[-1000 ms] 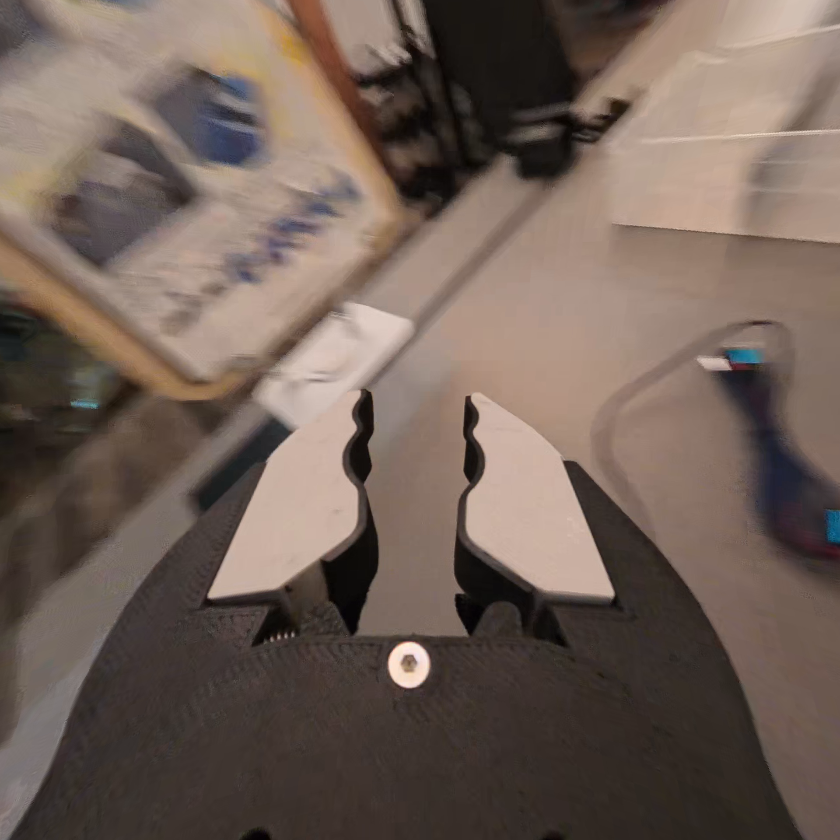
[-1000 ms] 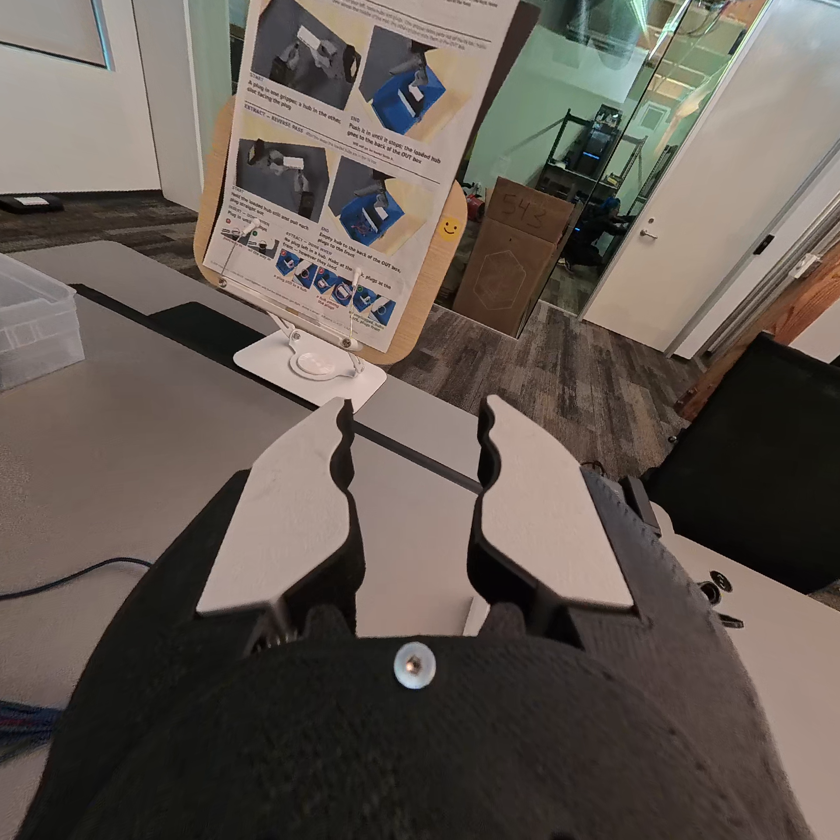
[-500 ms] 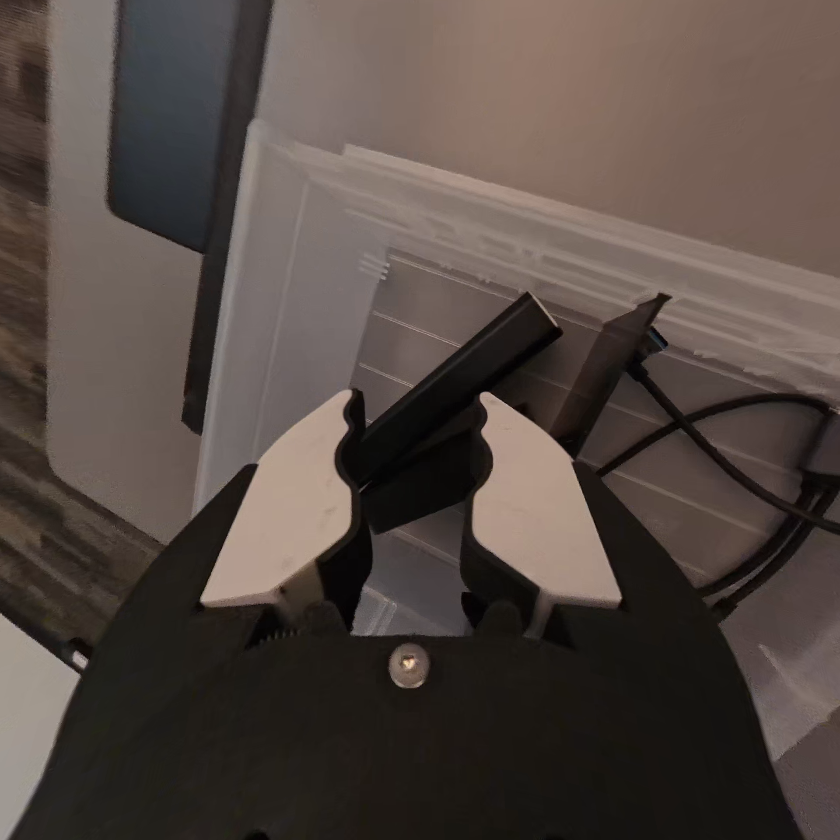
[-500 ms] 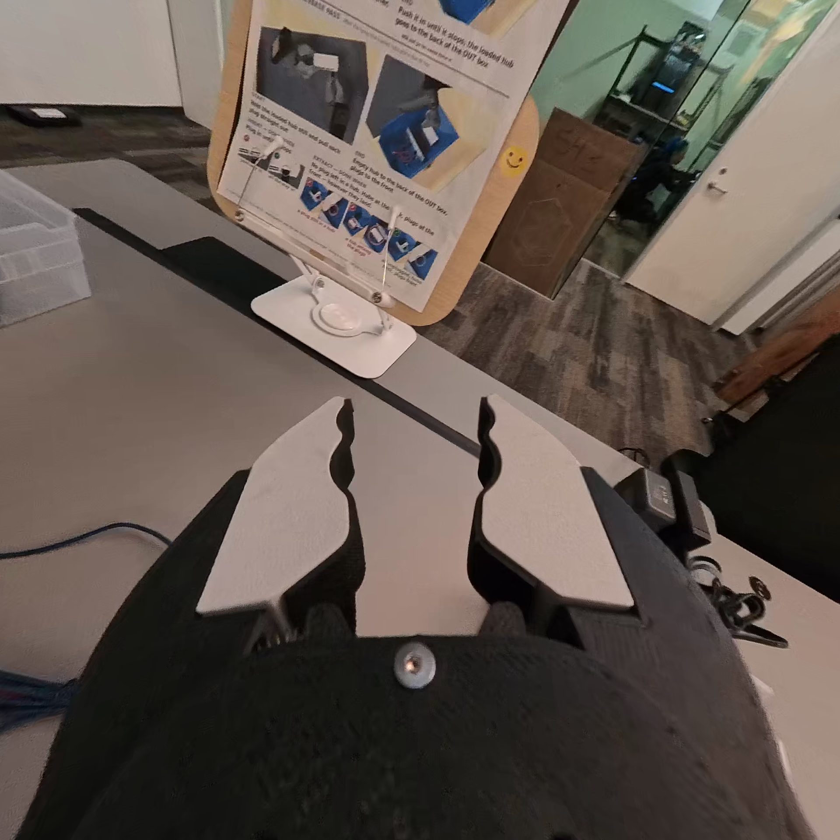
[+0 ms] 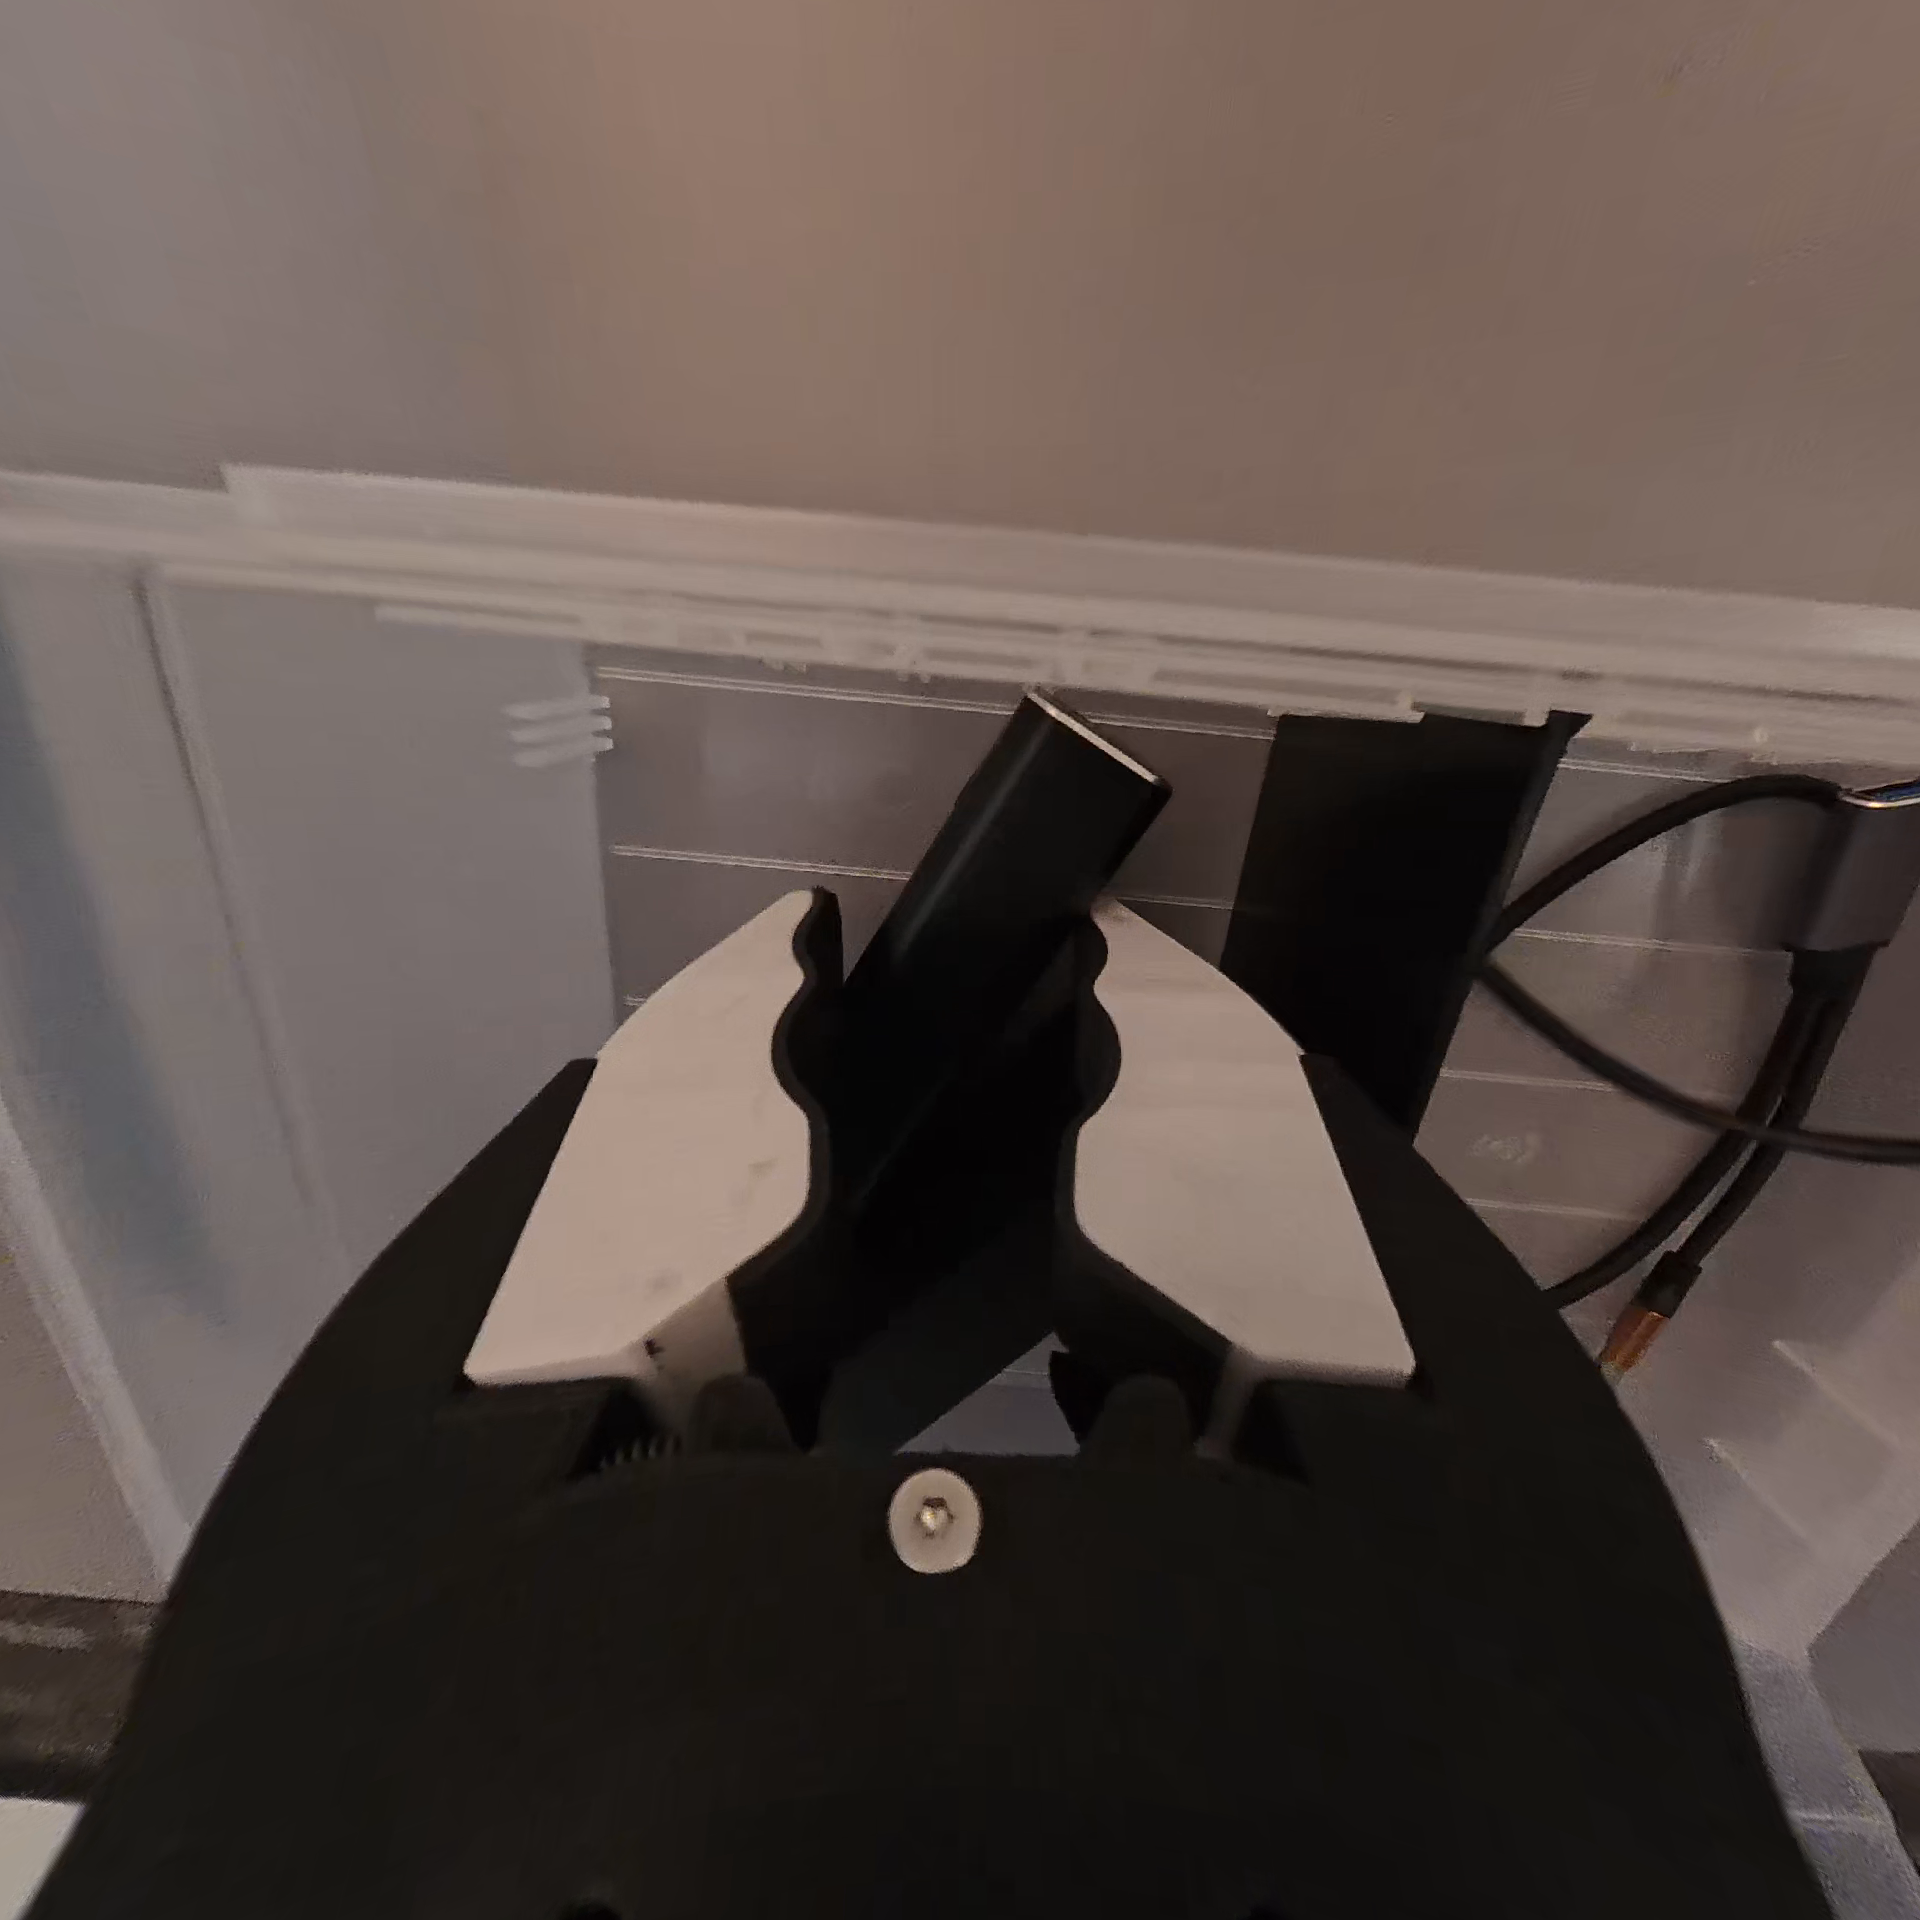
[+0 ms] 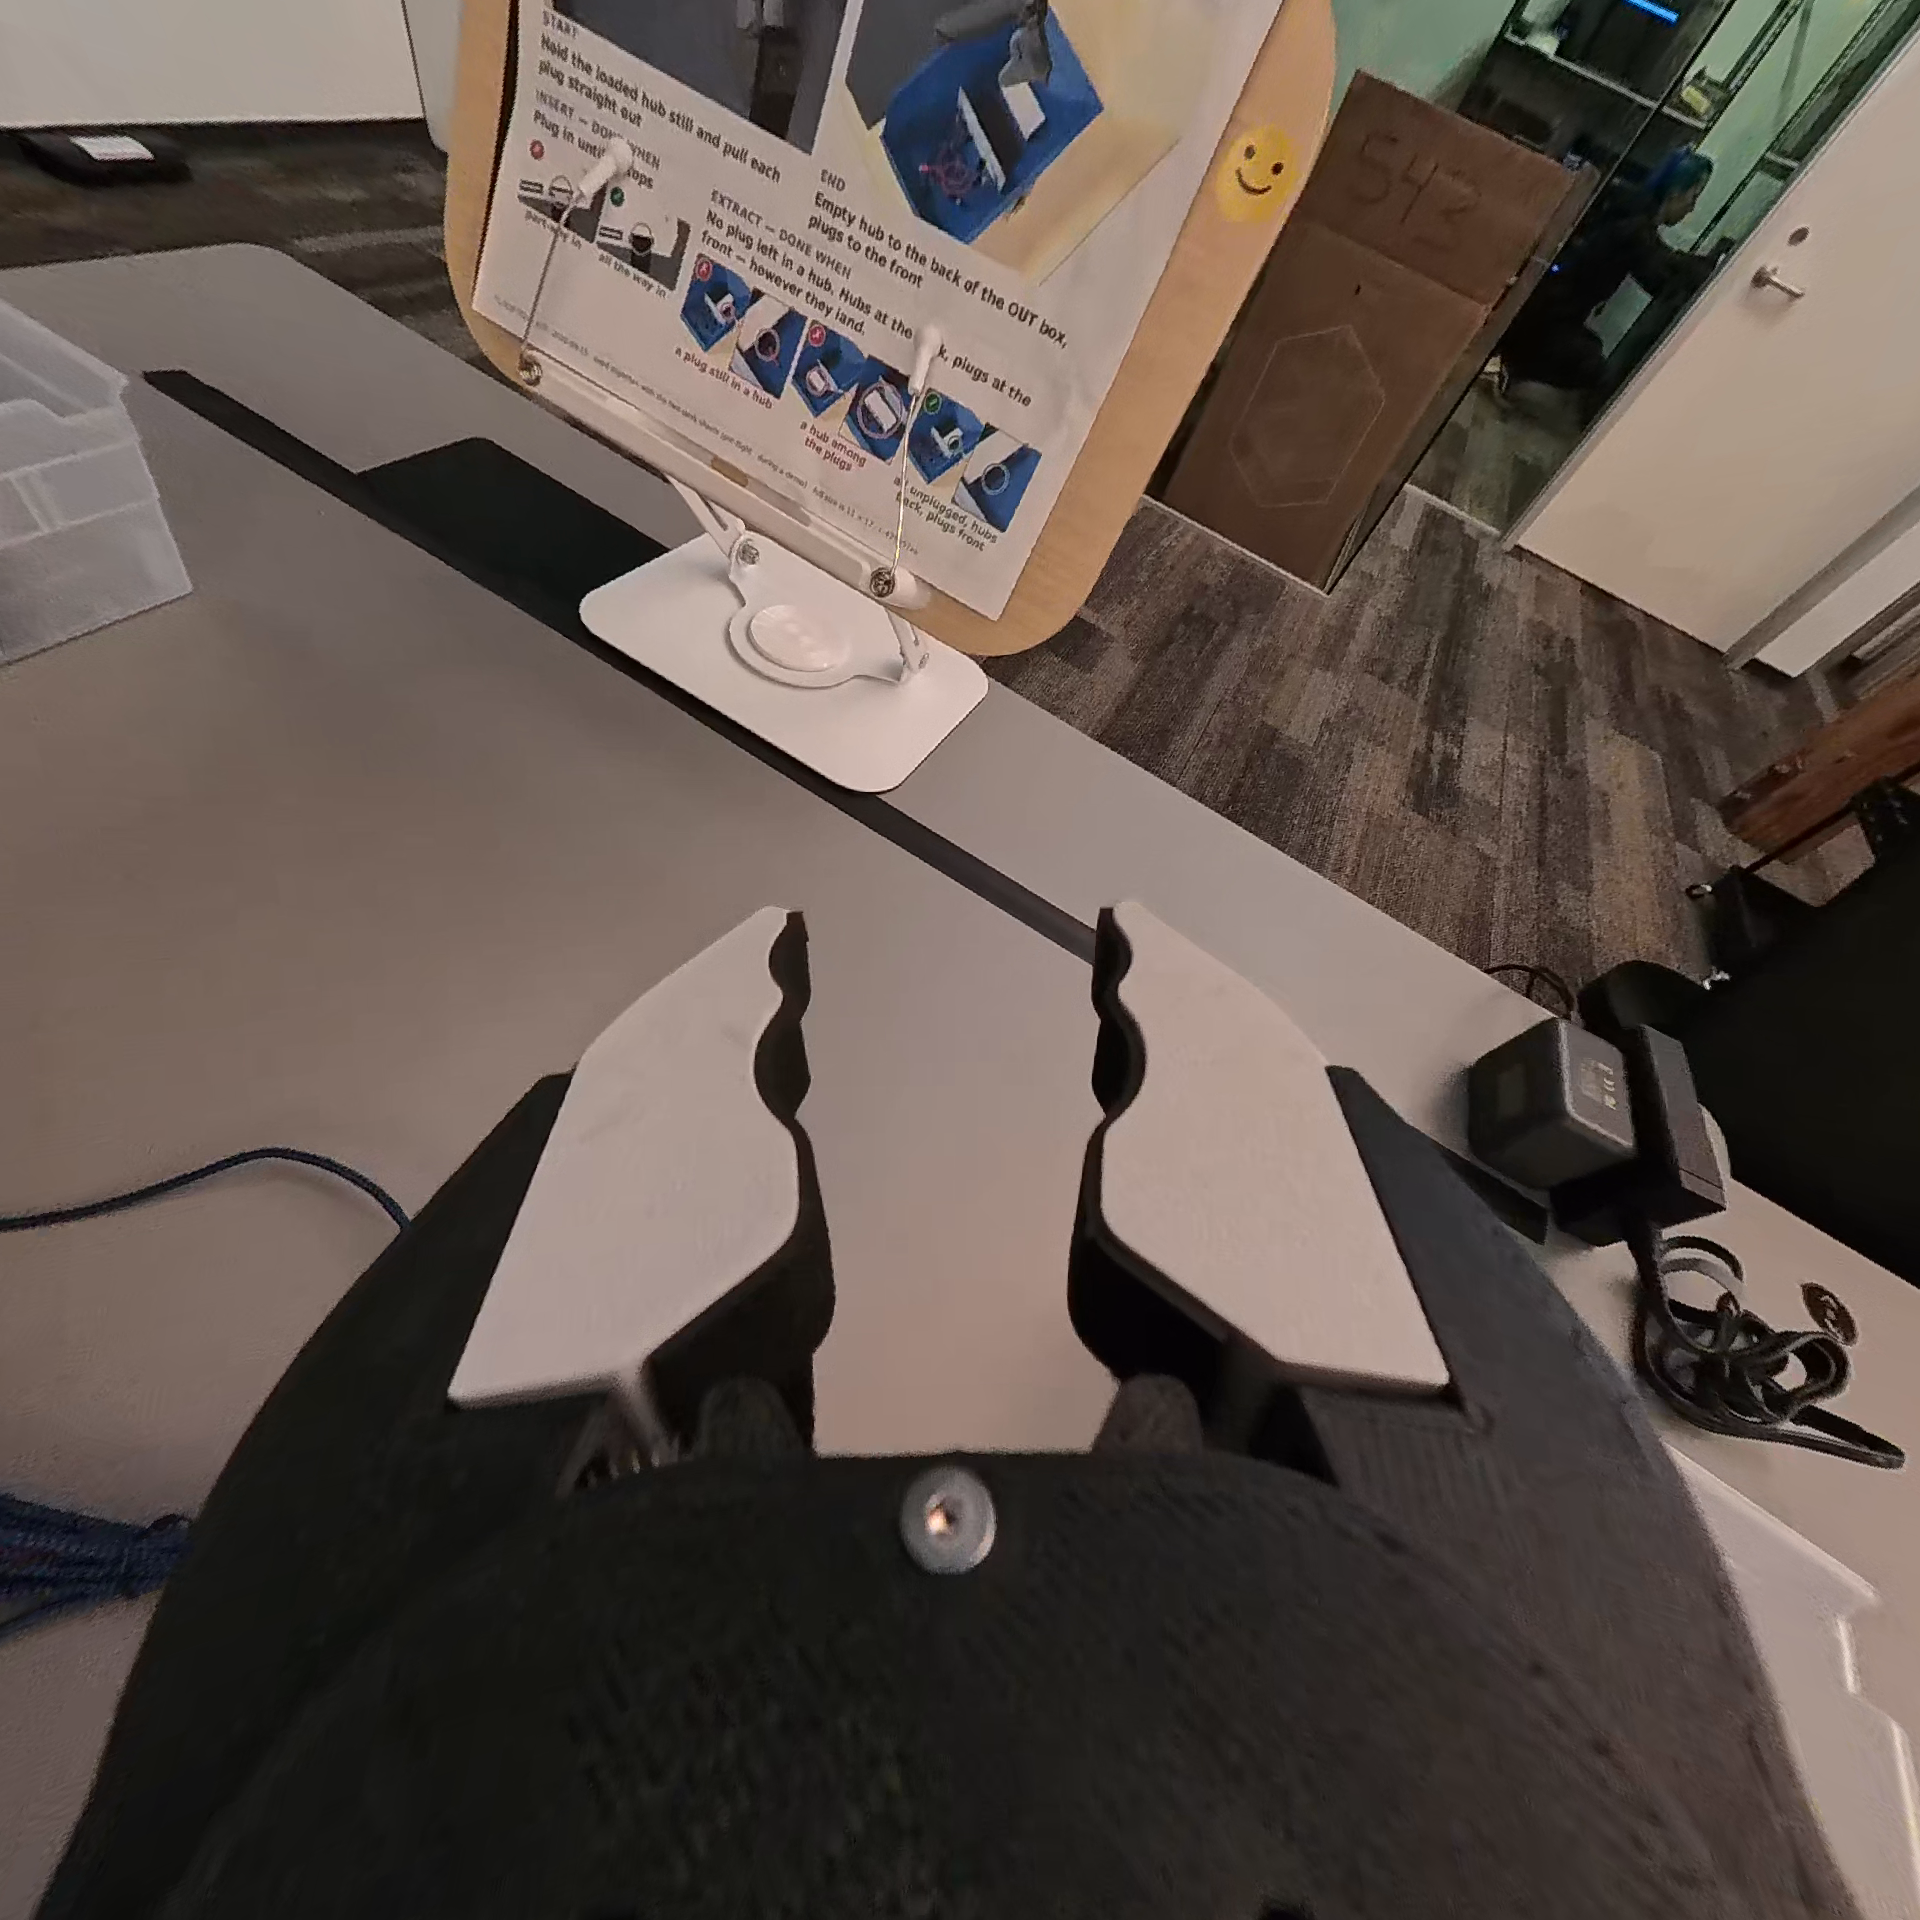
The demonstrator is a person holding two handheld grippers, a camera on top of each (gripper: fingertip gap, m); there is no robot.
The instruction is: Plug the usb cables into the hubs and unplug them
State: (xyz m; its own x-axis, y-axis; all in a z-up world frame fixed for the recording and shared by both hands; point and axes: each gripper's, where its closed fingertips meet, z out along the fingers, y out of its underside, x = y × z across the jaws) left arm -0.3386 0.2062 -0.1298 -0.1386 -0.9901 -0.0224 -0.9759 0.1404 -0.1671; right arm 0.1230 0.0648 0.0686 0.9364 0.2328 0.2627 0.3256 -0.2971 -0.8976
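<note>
In the left wrist view a black USB hub [image 5: 997, 883] leans tilted inside a clear plastic box [image 5: 727, 592]. My left gripper [image 5: 961, 914] is open, with its fingers on either side of the hub's lower part and close against it. A second black hub [image 5: 1382, 883] leans against the box wall to the right. A grey plug [image 5: 1849, 883] with dark cables [image 5: 1558, 883] lies at the far right. My right gripper [image 6: 945, 925] is open and empty above the grey table [image 6: 312, 831]. A blue cable [image 6: 208, 1164] lies at its left.
An instruction board [image 6: 831, 260] on a white stand base [image 6: 790, 665] stands at the table's far edge. A black power adapter [image 6: 1558, 1112] with a coiled black cord [image 6: 1725, 1351] lies on the right. A clear box [image 6: 62, 499] sits at the far left. One gripper's finger ends stand about 50 cm off the other's. To reach the grey plug [image 5: 1849, 883] in a straight line is about 15 cm for my left fingers, about 50 cm for my right.
My left gripper swung from the table over to the clear box and moved in around the tilted black hub. My right gripper shifted a little forward and tilted down, staying open.
</note>
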